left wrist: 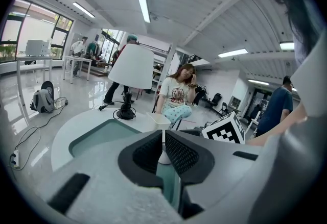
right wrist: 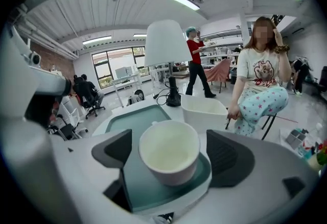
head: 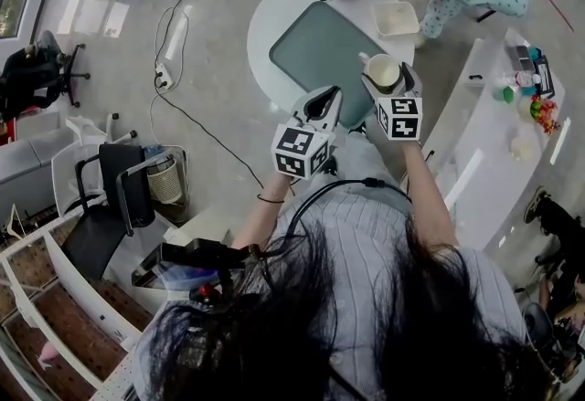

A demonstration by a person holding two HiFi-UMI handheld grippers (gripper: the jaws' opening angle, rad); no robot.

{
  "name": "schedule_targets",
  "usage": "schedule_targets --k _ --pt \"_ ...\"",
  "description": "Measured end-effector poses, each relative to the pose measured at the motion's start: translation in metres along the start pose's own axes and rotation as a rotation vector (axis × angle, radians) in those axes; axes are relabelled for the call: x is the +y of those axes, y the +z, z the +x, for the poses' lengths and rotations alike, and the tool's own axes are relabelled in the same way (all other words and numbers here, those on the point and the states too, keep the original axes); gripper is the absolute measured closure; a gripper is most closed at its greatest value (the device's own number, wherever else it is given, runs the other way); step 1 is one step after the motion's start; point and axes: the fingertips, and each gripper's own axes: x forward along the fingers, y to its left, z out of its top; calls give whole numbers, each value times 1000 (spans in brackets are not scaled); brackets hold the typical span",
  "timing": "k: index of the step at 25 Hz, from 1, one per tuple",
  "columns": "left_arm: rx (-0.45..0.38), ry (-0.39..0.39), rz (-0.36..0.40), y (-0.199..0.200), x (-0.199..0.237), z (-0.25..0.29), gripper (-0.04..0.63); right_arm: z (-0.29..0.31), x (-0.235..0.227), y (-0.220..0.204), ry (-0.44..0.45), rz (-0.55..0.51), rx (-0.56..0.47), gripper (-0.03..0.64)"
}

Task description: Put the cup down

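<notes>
Round white table [head: 265,25] with a green mat [head: 311,47] sits below. The cup [head: 382,72] looks set down on the mat's near corner, so the job seems almost done. The right gripper [right wrist: 169,150] has its jaws wide open, one on each side of the cup, with small gaps. I think it only needs to pull away. The left gripper [left wrist: 163,141] is empty, jaws almost together.

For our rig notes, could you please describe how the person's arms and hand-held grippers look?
The left hand-held gripper and right hand-held gripper are pale grey, with dark textured pads and a cube of black-and-white square markers each. The person wears a light striped shirt and a thin dark band on the left wrist; a black cable crosses the shirt.
</notes>
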Motion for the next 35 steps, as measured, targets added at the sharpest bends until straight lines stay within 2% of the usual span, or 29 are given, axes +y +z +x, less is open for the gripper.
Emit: schedule_targets --k 4,13,21,24,30,35 --pt "-6 -8 4 1 -1 -3 575 -16 6 21 12 0 -63 189" --pt "-29 -6 7 7 -2 -15 575 -49 30 47 34 7 -130 190" --pt "-48 -9 14 6 -3 -27 575 -61 55 43 38 -17 -87 200" --pt "-50 -8 15 3 -2 -37 575 -70 66 43 35 0 -93 234" --pt "-60 -13 24 -1 -6 -55 575 -85 84 38 19 35 -99 364" --pt "-77 -23 35 -5 -13 -73 575 -102 105 33 39 77 -115 383"
